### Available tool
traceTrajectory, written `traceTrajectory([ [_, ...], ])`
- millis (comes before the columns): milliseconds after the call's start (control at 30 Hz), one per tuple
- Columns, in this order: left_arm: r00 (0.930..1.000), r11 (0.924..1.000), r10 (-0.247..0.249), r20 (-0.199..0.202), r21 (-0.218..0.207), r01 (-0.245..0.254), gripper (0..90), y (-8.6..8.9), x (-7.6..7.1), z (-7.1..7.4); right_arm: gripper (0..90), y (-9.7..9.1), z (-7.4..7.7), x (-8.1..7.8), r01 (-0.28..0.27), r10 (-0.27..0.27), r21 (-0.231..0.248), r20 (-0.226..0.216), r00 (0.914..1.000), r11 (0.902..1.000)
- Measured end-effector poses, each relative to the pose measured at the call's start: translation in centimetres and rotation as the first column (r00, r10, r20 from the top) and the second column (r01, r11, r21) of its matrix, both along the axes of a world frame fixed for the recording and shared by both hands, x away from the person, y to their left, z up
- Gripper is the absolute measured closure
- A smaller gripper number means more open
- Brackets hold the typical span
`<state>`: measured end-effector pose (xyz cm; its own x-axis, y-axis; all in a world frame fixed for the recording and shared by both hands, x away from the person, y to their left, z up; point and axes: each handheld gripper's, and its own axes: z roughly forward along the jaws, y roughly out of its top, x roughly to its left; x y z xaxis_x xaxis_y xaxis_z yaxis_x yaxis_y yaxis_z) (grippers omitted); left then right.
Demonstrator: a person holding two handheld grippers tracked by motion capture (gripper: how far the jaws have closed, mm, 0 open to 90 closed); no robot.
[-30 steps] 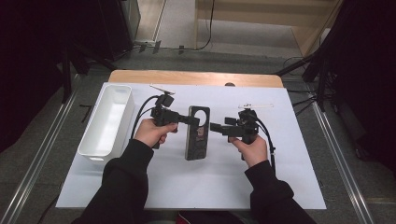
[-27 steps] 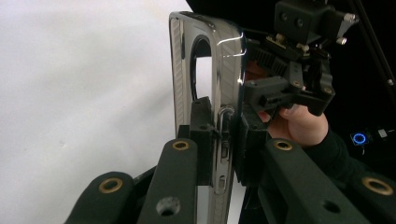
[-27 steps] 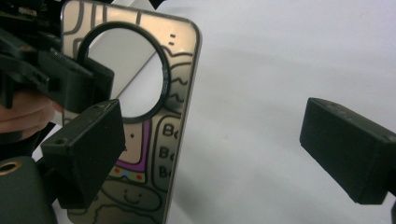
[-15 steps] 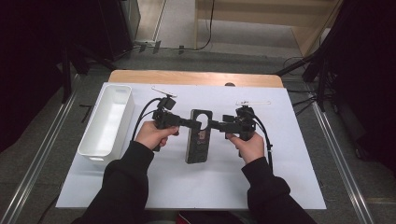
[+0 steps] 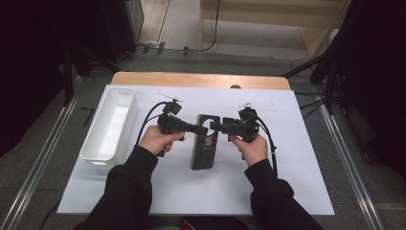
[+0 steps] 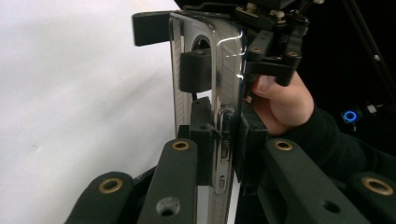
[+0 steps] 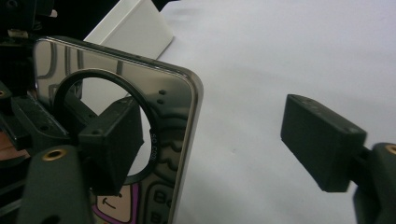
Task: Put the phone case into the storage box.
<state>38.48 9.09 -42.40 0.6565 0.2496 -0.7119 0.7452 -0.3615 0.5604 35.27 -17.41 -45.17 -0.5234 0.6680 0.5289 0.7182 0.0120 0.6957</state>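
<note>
Holding the dark phone-like device [image 5: 204,142] at its left edge, your left gripper [image 5: 197,128] has its fingers [image 6: 201,135] clenched on the chrome rim, one pad on each face, as the left gripper view shows. The device lies lengthwise on the white sheet [image 5: 287,172] that covers the table [image 5: 201,79], between your two hands, its ringed round opening at the far end.

Your right gripper [image 5: 214,126] comes in from the opposite side at that far end. Its jaws have just been closing. In the right gripper view one finger [image 7: 114,140] sits at the round opening [image 7: 100,116] and the other finger [image 7: 320,140] stands well clear of the device's edge, over bare sheet; the corner of the device is between them, and they are not pressing on it, so released.

The white bin [image 5: 110,122] stands to your left, well apart from the device.
</note>
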Motion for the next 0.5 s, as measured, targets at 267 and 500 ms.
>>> traceTrajectory([
  [267,0.9999,0.9997,-0.015,0.003,-0.017,0.015,79.8,0.03,0.0,-0.04,34.2,0.08,-0.12,0.07,-0.025,0.025,0.025,0.011,0.9996,0.9994],
  [500,0.9998,0.9996,-0.019,0.0,-0.02,0.019,79.8,0.02,0.09,-0.18,45.5,0.35,-0.18,0.08,-0.048,0.047,0.051,0.019,0.9987,0.9976],
])
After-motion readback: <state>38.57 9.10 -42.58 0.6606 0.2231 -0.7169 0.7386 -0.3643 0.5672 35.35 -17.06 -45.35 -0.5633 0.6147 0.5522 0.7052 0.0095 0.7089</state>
